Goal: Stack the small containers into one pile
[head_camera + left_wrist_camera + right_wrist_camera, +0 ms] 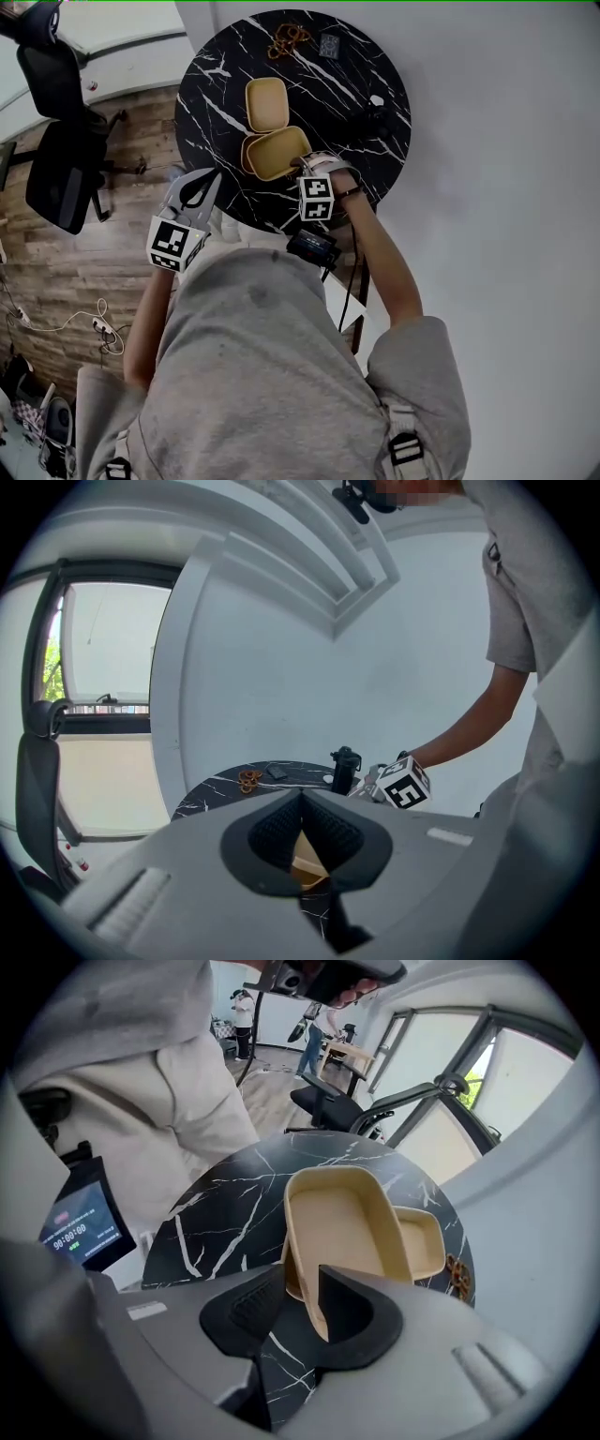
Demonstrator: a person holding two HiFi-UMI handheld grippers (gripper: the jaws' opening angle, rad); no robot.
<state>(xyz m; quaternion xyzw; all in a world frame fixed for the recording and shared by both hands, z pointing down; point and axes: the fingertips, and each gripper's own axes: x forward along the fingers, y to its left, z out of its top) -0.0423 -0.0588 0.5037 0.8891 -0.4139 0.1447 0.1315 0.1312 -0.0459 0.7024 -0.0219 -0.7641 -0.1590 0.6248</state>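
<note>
The near tan container [342, 1227] sits a bit tilted on the black table [375, 56], and the other tan container [266, 103] lies flat just behind it. The right gripper [300, 1288] points down at the near one, with its jaws apart and the container's near wall between them. The left gripper [302, 832] waits by the table's edge, its jaws together with nothing in them.

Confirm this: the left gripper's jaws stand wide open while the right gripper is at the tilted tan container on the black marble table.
Wrong on the left gripper: its jaws are closed together with nothing between them, as the left gripper view shows. The rest holds: the right gripper is at the tilted tan container on the black marble table.
</note>
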